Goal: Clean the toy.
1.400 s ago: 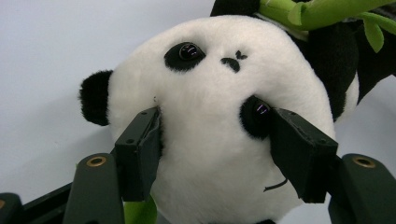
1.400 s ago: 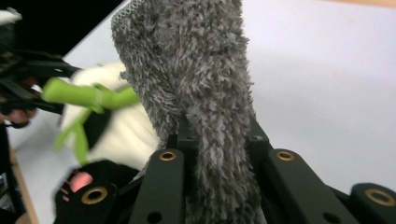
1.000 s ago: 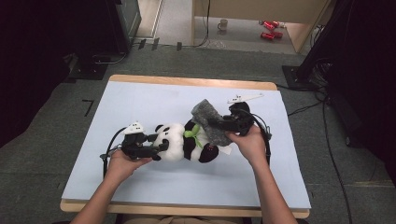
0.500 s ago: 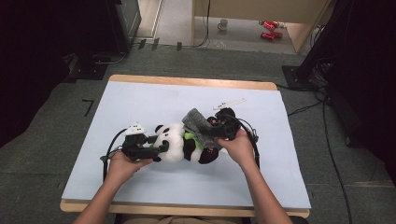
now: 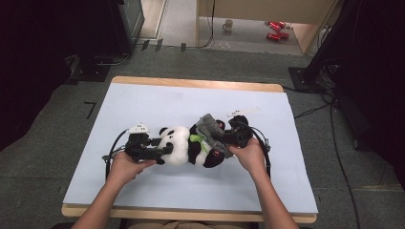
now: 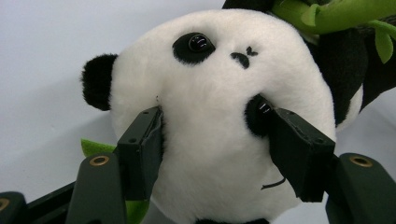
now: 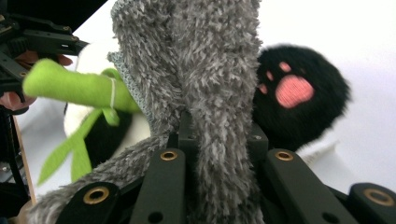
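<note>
A black-and-white panda plush [image 5: 184,145] lies on its side in the middle of the pale blue table [image 5: 143,102], with a green felt bamboo sprig [image 5: 197,139] at its chest. My left gripper [image 5: 161,149] is shut on the panda's white head [image 6: 210,93], one pad on each side of the face. My right gripper [image 5: 223,139] is shut on a grey fuzzy cloth [image 5: 209,128], which rests over the panda's lower body. In the right gripper view the grey cloth [image 7: 201,70] stands up between the jaws, beside a black paw with pink pads [image 7: 294,91] and the bamboo sprig [image 7: 74,86].
A thin white strip [image 5: 243,112] lies on the table just behind the right hand. The table's wooden edge [image 5: 191,217] runs along the front. Cables trail from both grippers. Beyond the far edge are floor cables, a cup [image 5: 229,25] and red items [image 5: 274,29].
My right gripper has come down and leftward with the grey cloth, bringing it onto the panda's lower body. The left gripper has kept still on the head.
</note>
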Action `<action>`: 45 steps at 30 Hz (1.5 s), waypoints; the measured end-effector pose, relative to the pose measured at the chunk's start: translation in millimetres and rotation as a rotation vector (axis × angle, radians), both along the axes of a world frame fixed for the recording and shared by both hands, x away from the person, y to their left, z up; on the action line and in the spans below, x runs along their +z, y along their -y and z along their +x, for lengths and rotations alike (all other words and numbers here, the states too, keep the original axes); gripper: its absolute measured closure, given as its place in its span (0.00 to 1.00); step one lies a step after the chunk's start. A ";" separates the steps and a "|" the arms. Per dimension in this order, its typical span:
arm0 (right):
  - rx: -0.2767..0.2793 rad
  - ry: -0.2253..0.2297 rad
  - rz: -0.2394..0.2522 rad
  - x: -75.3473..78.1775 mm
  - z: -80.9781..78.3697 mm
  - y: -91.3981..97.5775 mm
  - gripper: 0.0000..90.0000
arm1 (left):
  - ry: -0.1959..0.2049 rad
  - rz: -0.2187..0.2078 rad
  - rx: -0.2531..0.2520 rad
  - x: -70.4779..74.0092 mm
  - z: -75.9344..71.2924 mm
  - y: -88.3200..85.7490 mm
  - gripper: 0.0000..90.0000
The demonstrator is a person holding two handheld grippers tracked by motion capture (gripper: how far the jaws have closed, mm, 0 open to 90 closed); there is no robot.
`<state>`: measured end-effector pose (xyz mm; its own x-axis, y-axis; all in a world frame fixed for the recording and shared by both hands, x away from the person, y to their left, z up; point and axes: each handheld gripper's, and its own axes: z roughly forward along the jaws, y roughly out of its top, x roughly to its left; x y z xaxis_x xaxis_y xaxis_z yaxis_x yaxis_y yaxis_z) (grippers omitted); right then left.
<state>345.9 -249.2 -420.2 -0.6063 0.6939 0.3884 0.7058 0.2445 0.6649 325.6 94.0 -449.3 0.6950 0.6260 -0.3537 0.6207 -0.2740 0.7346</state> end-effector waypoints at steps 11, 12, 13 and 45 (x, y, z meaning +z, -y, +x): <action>-0.079 -0.042 0.012 -17.4 -12.2 27.8 0.85 | -0.036 -0.014 -0.024 1.3 12.6 -0.7 0.41; -0.079 -0.042 0.012 -17.4 -12.2 27.8 0.85 | -0.036 -0.014 -0.024 1.3 12.6 -0.7 0.41; -0.092 -0.048 0.025 -19.9 -14.2 29.5 0.85 | -0.042 -0.011 -0.028 2.0 14.5 -0.9 0.41; -0.021 0.066 -0.031 74.3 -51.5 13.0 0.85 | -0.002 -0.025 -0.016 2.9 20.5 -1.2 0.40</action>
